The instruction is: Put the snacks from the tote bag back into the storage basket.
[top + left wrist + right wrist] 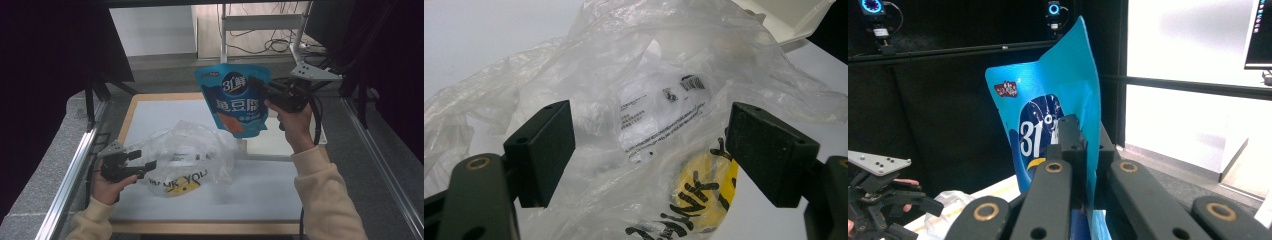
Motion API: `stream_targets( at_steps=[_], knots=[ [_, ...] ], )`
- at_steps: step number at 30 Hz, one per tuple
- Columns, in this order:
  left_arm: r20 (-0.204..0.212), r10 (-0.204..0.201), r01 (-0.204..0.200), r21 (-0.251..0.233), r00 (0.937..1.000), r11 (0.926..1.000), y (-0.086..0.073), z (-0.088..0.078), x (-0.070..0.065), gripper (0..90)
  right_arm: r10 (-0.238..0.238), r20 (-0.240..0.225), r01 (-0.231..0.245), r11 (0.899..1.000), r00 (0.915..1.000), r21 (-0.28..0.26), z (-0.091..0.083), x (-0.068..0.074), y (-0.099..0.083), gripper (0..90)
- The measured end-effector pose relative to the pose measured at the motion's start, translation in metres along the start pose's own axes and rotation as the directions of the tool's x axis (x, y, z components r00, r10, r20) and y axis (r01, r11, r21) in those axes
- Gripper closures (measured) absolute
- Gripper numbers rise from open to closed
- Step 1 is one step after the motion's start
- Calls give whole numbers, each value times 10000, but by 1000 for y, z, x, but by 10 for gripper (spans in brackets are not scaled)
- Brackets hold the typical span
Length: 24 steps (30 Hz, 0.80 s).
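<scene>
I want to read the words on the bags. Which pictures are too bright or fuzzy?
High view: the blue pouch is sharp but dim. Left gripper view: the plastic bag shines white and its small print blurs. Right gripper view: the window glares white.

The pouch (234, 97) is glossy blue plastic; the bag (192, 155) is thin, crinkled clear film; the table (150, 112) is matt white, wood-edged.

The tabletop (150, 115) is viewed from above and behind both tongs, while each close camera looks along its own tongs, the left tongs (649, 155) and plastic bag (639, 75) being shared with the right's view.
</scene>
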<state>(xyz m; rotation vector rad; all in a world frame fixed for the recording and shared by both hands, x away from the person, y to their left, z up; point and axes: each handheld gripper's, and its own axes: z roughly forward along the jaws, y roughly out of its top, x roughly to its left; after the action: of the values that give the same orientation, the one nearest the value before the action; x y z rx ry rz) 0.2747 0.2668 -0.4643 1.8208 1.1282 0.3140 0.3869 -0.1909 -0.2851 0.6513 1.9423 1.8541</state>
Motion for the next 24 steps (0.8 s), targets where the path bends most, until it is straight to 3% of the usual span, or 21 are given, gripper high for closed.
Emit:
stream_targets(
  at_steps=[24],
  knots=[
    [-19,62,-62,78,10000,10000,0,0,0,199,204,1110,-197,9998,9936,-74,-22,-35,-3,891]
  ],
)
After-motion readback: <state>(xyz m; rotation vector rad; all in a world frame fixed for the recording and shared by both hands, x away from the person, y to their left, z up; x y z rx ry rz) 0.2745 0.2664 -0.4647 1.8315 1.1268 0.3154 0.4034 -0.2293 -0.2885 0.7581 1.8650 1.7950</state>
